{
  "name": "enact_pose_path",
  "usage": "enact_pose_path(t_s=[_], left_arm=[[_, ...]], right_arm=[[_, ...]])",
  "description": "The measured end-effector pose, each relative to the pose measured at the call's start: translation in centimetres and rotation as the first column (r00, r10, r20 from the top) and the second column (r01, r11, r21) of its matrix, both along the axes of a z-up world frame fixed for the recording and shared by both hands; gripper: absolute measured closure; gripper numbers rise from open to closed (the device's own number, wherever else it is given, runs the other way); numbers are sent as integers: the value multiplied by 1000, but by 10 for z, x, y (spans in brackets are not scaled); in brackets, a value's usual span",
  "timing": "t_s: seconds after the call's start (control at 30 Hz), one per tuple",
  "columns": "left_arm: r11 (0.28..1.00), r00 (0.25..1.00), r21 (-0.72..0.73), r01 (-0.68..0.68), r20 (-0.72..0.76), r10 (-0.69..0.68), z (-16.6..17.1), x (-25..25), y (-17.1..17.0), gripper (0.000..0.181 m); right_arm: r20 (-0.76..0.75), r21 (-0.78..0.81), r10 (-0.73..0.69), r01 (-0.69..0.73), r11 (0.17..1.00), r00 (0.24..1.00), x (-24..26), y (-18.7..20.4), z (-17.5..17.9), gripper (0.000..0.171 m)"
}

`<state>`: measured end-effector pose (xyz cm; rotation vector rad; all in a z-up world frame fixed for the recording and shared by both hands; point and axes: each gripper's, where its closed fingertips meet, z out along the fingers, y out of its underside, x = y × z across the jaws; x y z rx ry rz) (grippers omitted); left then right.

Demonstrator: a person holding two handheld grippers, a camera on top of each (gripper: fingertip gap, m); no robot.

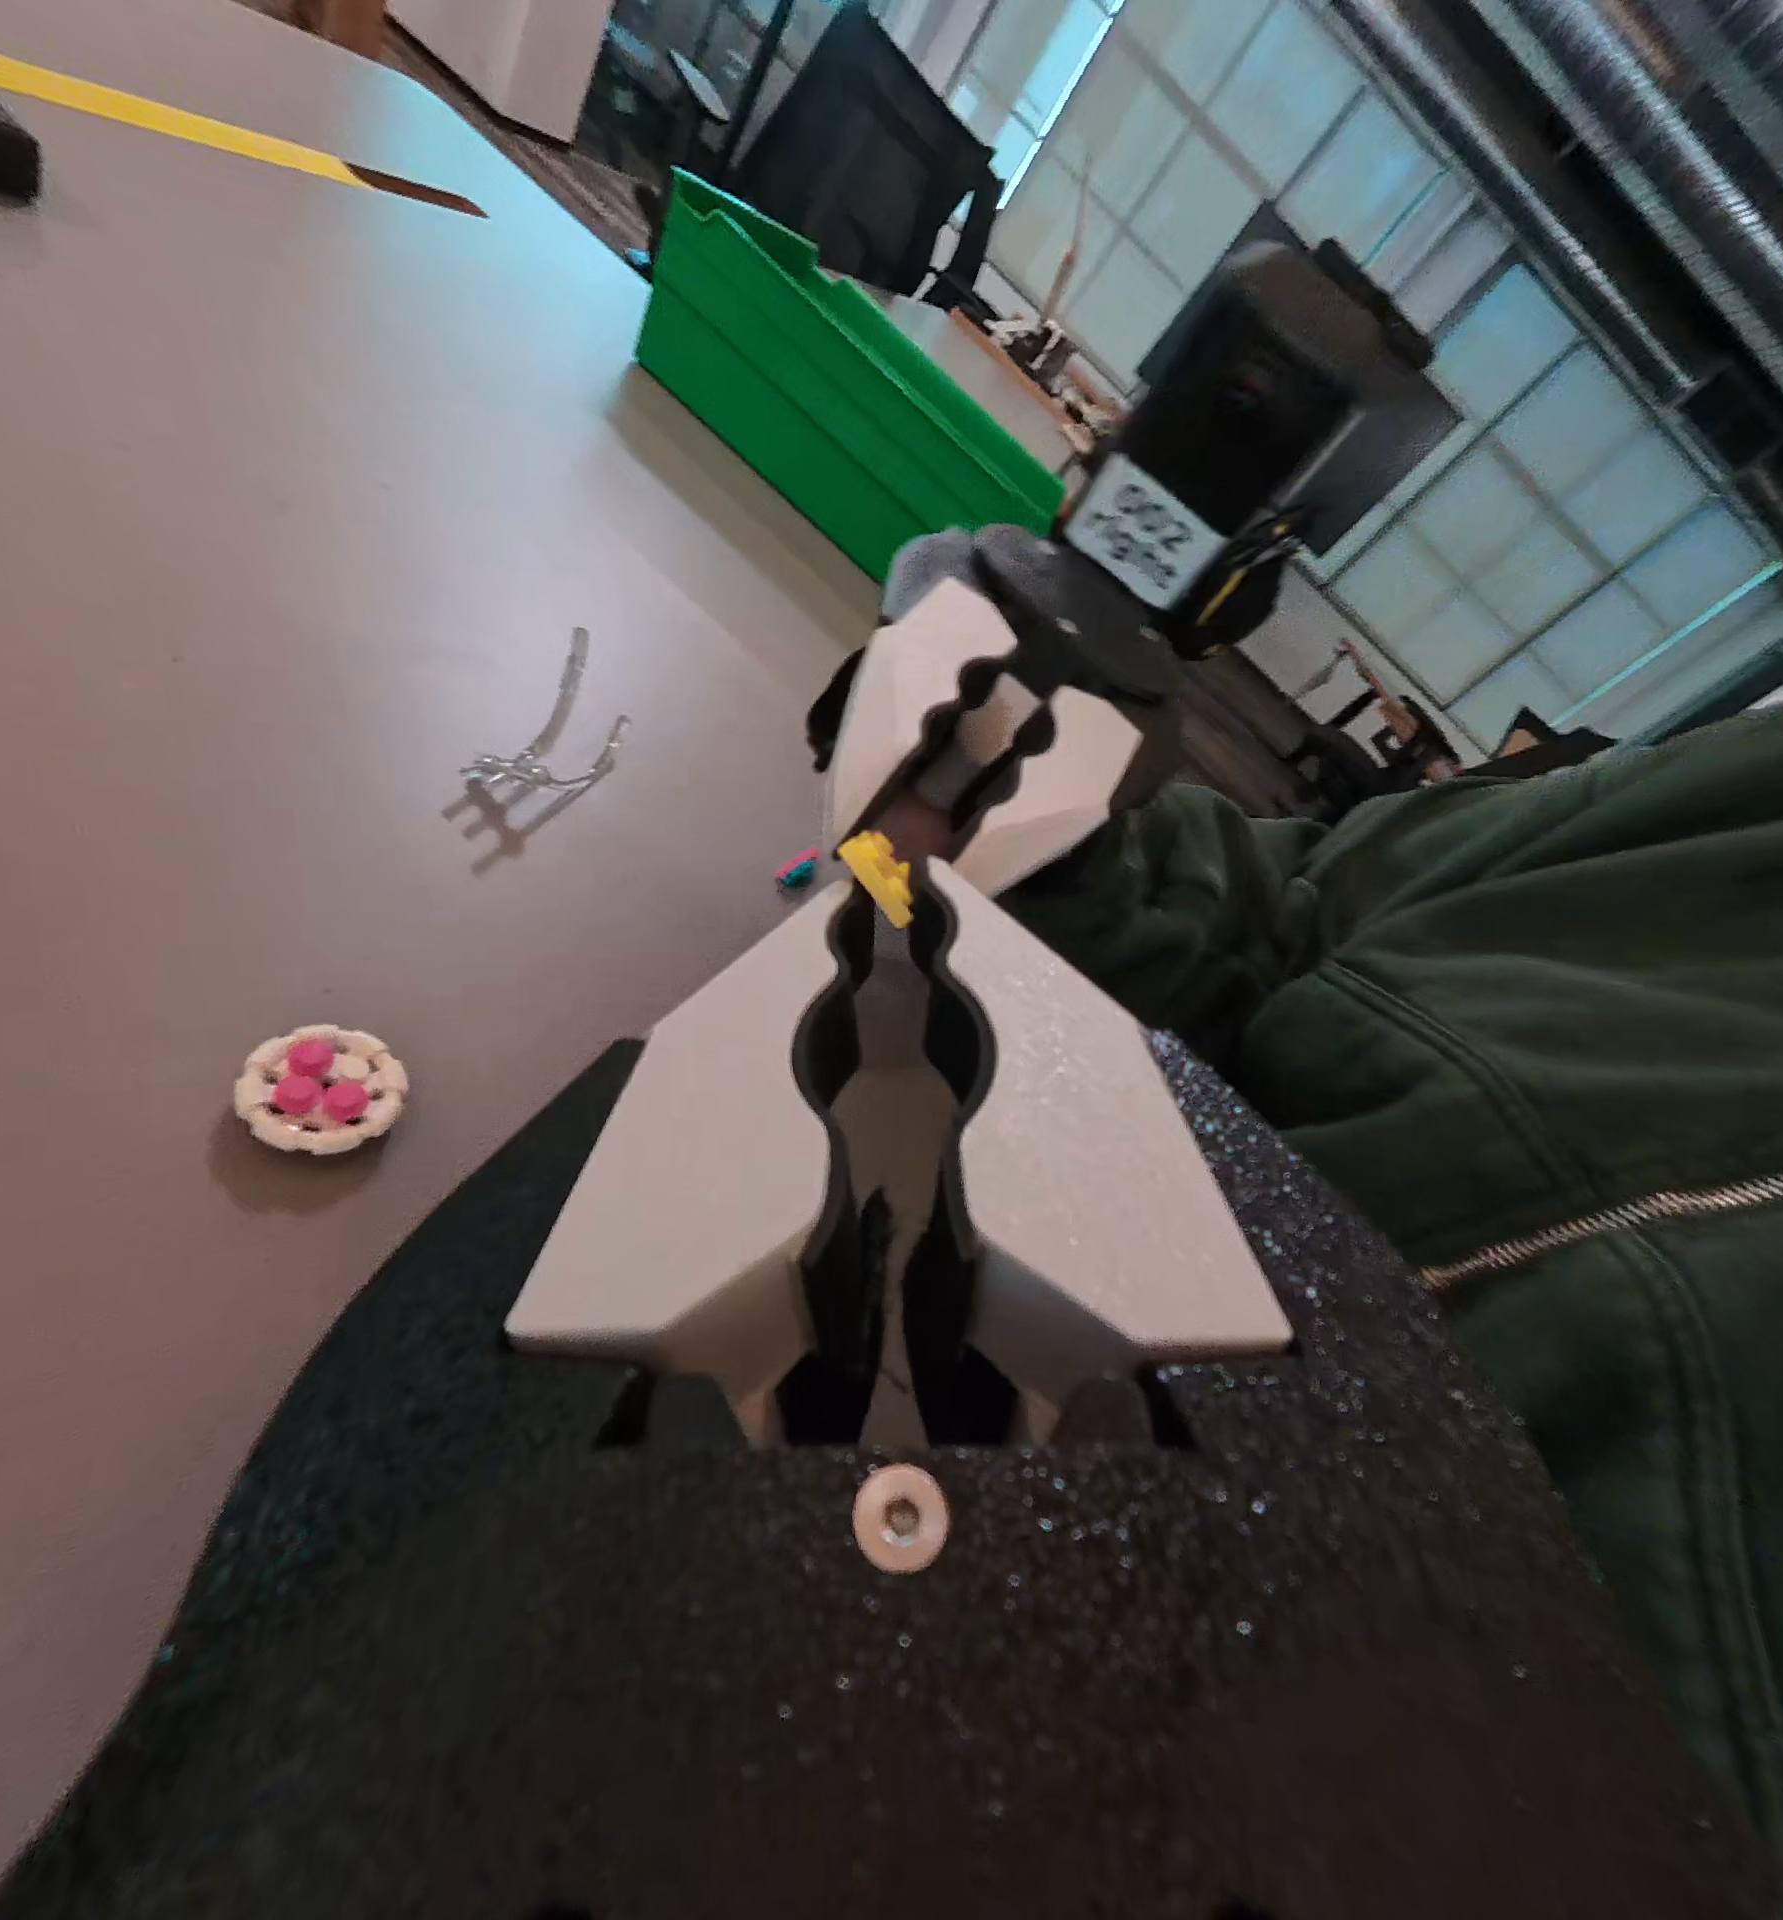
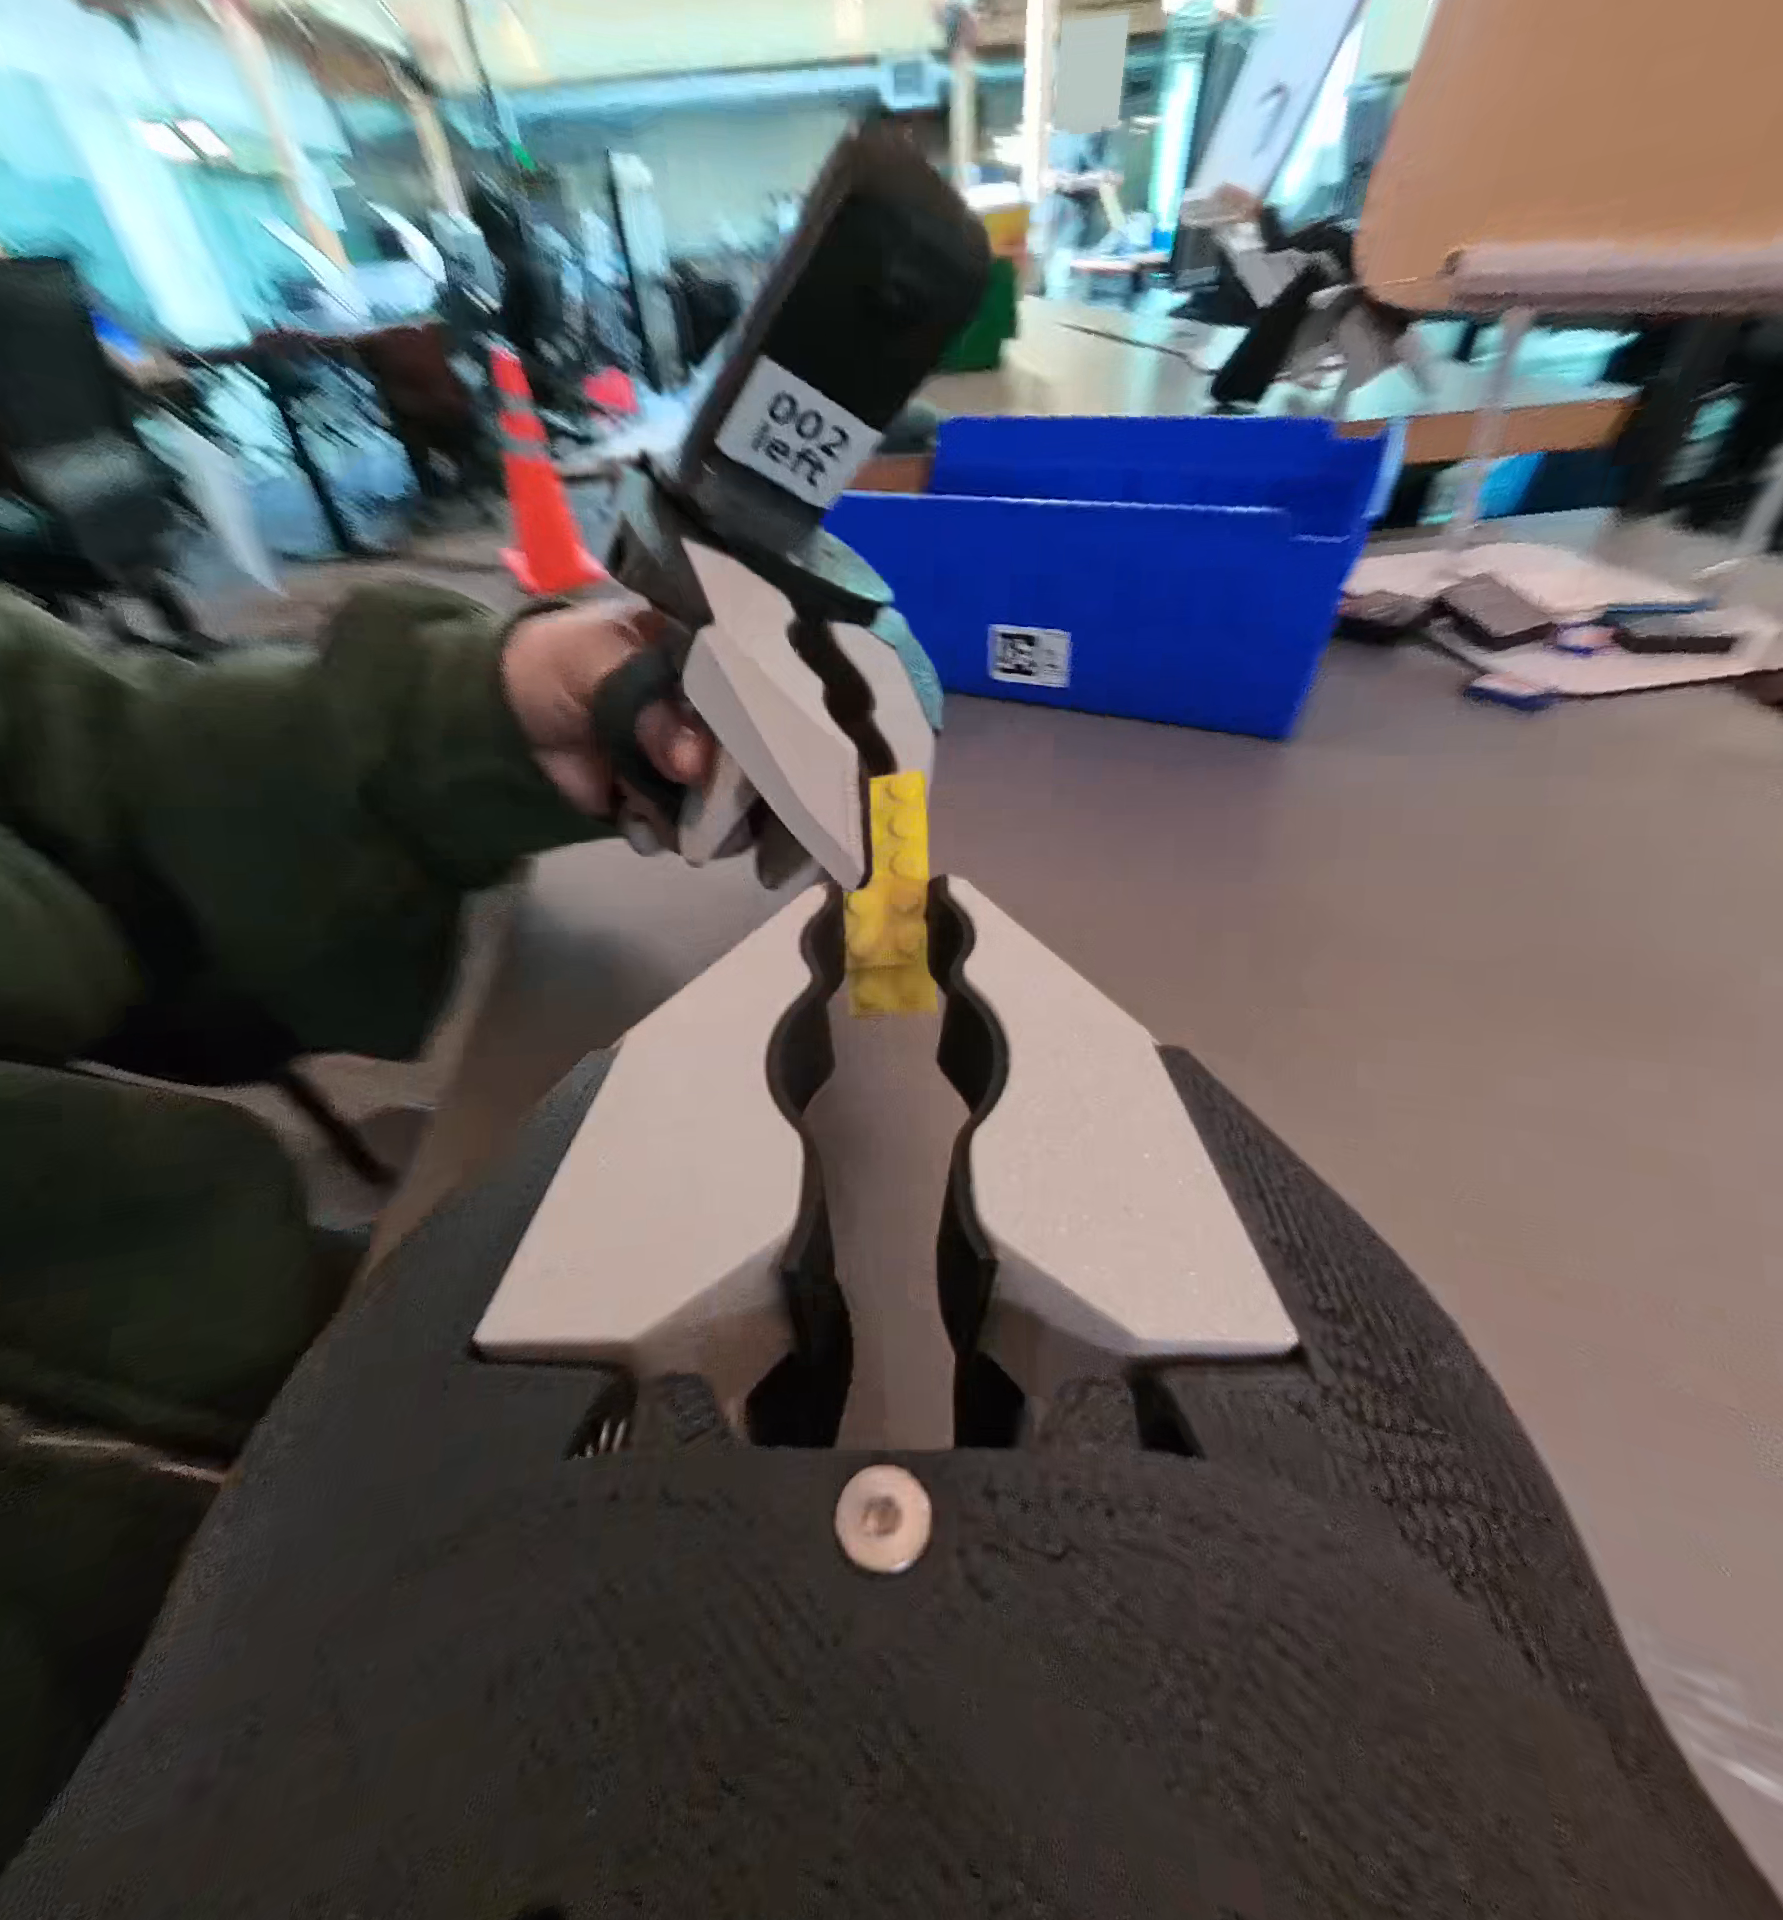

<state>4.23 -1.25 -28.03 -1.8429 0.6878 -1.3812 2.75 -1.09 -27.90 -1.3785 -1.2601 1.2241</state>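
Note:
My left gripper point(image 1: 882, 888) is shut on a small yellow brick point(image 1: 879, 878) at its fingertips, held above the grey table point(image 1: 243, 520). My right gripper point(image 1: 913, 826) faces it tip to tip and touches the same yellow piece. In the right wrist view my right gripper point(image 2: 882, 894) is shut on a yellow studded plate point(image 2: 889, 961). A second yellow plate point(image 2: 899, 831) overlaps its top end and sits in my left gripper point(image 2: 871, 831), which comes down from the upper left. I cannot tell whether the two plates are pressed together. A hand point(image 2: 575, 696) in a dark green sleeve holds the left gripper.
A white round plate with three pink studs point(image 1: 321, 1086), a clear toy piece point(image 1: 544, 748) and a small pink and teal piece point(image 1: 796, 868) lie on the table. A green bin point(image 1: 814, 384) stands at the far edge. A blue bin point(image 2: 1126, 582) and an orange cone point(image 2: 534, 478) are behind. The tips of both grippers are at nearly the same place.

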Motion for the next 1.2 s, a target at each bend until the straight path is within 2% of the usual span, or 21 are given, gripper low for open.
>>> enact_pose_path(t_s=[0.03, 0.17, 0.3, 0.37, 0.43, 0.53, 0.67, 0.77, 0.9, 0.93, 1.03, 1.2], left_arm=[[1000, 1000, -6, 17, 16, -17, 1, 0, -3, 176], [997, 990, -9, 81, 114, -79, 9, 0, -13, 177], [996, 985, -3, 90, 151, -89, 9, -2, -14, 177], [997, 983, -20, 80, 169, -75, 8, -2, -12, 178], [993, 973, -97, 73, 225, -50, 8, -2, -7, 177], [979, 945, -148, 140, 314, -87, 12, -1, -11, 175], [984, 944, -110, 138, 317, -97, 16, 0, -12, 170], [983, 922, -133, 125, 381, -65, 26, -8, -6, 163], [979, 927, -138, 152, 365, -93, 26, -3, -10, 154], [977, 932, -139, 164, 347, -108, 24, 1, -13, 158], [990, 970, -108, 91, 233, -64, 14, 2, -7, 178], [998, 990, -8, 65, 129, -64, 11, 2, -11, 179]], right_arm=[[-27, -55, 36, -37, 998, 999, 0, -2, 2, 158], [-135, -199, 121, -146, 969, 983, 2, -9, 10, 158], [-197, -302, 142, -198, 932, 970, 2, -9, 12, 160], [-172, -217, 115, -152, 964, 978, 2, -7, 11, 160], [-108, -7, 62, -63, 998, 992, 3, -4, 9, 158], [-86, 174, 29, -14, 985, 996, 4, -8, 12, 157], [-74, 237, 18, 0, 972, 997, 8, -8, 14, 158], [-79, 242, 20, 0, 970, 997, 10, -7, 15, 158], [-68, 256, 32, -14, 967, 997, 10, -10, 13, 158], [-70, 263, 38, -18, 965, 997, 9, -11, 13, 158], [-65, 263, 33, -15, 965, 997, 11, -9, 12, 158], [-82, 176, 87, -72, 982, 993, 11, -12, 12, 159]])
